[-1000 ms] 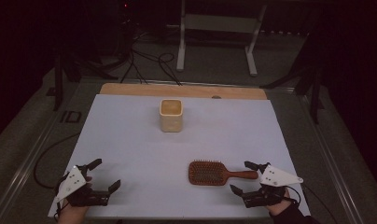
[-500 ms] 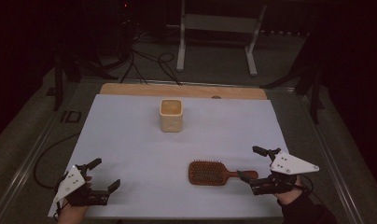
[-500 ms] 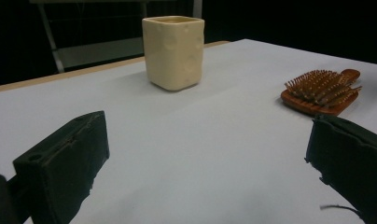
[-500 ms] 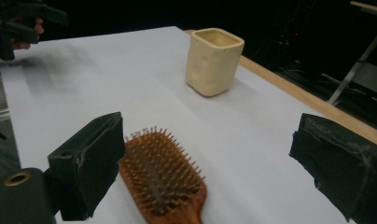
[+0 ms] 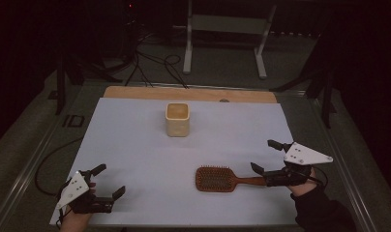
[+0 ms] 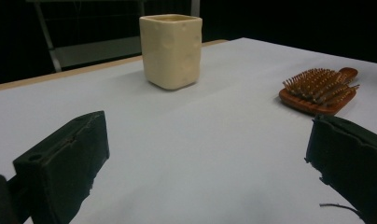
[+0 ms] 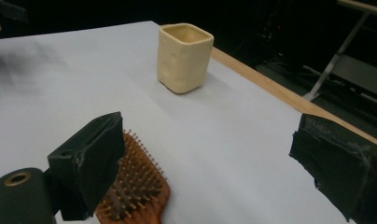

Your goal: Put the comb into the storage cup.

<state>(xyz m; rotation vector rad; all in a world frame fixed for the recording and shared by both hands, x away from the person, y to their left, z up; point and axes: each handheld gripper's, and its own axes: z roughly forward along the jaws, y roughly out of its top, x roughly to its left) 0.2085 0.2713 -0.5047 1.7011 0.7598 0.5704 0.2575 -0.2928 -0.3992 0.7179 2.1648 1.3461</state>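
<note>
A brown wooden hairbrush lies bristles up on the white table cover, its handle pointing right. My right gripper hovers open at the handle's end with nothing between its jaws. In the right gripper view the hairbrush lies under the left jaw of the right gripper. A cream square cup stands upright at the middle back. My left gripper rests open at the front left, far from both. The left gripper view shows the left gripper facing the cup and the hairbrush.
A wooden strip runs along the table's far edge. Beyond it stand a metal frame and cables on the dark floor. The white cover between the cup and the grippers is bare.
My right gripper has lifted from the front right edge, moved forward and turned toward the brush handle. The left gripper, the cup and the brush have stayed put.
</note>
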